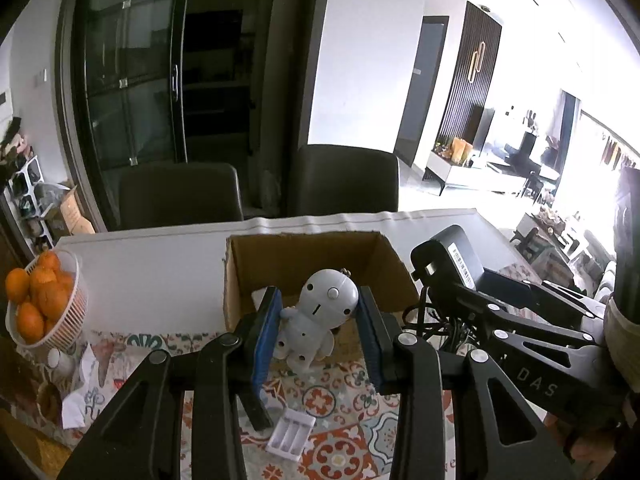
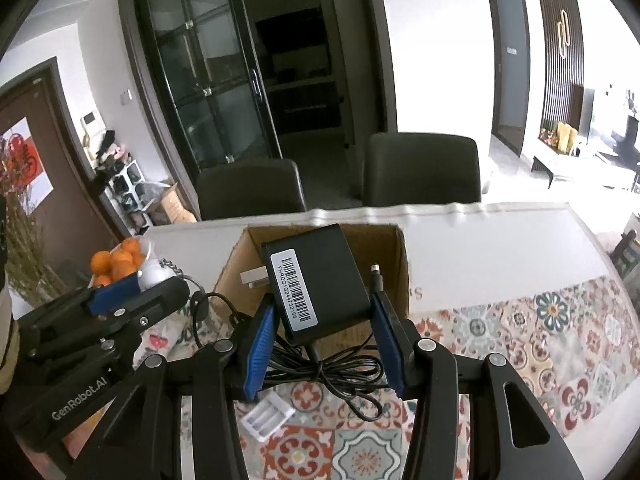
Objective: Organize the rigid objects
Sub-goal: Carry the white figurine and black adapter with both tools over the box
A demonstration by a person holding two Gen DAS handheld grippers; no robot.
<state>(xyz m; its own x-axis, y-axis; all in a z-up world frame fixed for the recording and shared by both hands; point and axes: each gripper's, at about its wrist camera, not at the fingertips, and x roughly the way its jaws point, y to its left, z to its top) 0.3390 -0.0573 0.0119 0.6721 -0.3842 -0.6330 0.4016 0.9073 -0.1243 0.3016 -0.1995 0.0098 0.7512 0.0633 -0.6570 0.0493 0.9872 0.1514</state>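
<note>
My left gripper (image 1: 320, 320) is shut on a white robot figurine (image 1: 318, 316), held off the table in front of an open cardboard box (image 1: 296, 256). My right gripper (image 2: 322, 320) is shut on a black power adapter (image 2: 316, 276) with a barcode label; its black cable (image 2: 340, 372) dangles in loops beneath. The adapter hangs before the same box (image 2: 396, 256). In the left wrist view the adapter (image 1: 452, 260) and the right gripper appear at the right. The left gripper and the figurine's head (image 2: 154, 272) show at the left of the right wrist view.
A white battery holder (image 1: 292, 434) lies on the patterned tablecloth (image 1: 352, 452) below both grippers. A white basket of oranges (image 1: 44, 300) stands at the table's left. Crumpled wrappers lie near it. Two dark chairs (image 1: 344, 178) stand behind the table's far edge.
</note>
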